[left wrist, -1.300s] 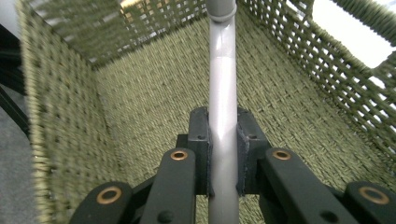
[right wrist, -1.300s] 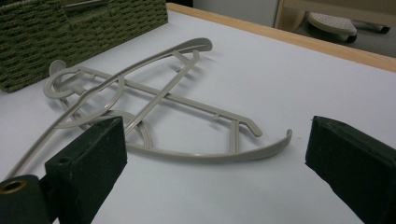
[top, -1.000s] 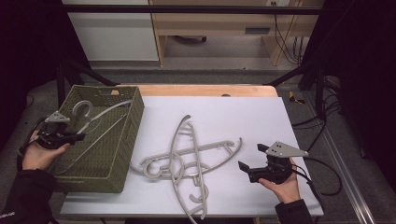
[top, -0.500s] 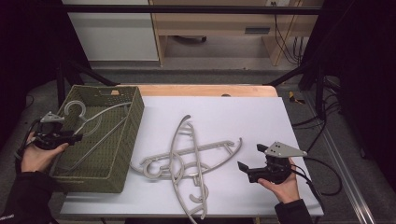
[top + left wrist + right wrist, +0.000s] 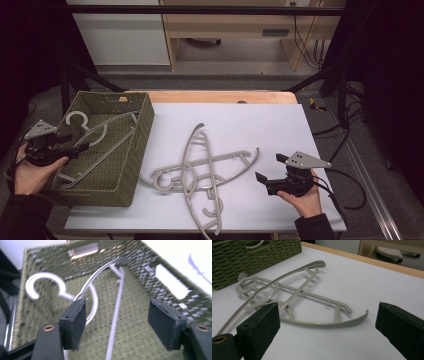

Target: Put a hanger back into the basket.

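In the basket [image 5: 131, 150] at the counter's left, one hanger [image 5: 95, 145] has been laid and let go, the left claw [image 5: 75, 149] having just been spreading with nothing pinched, while two hangers [image 5: 200, 170] remain on the counter before the spread, empty right claw [image 5: 267, 175].

No writing, label, brand, number or sign can be read on anything in these views.
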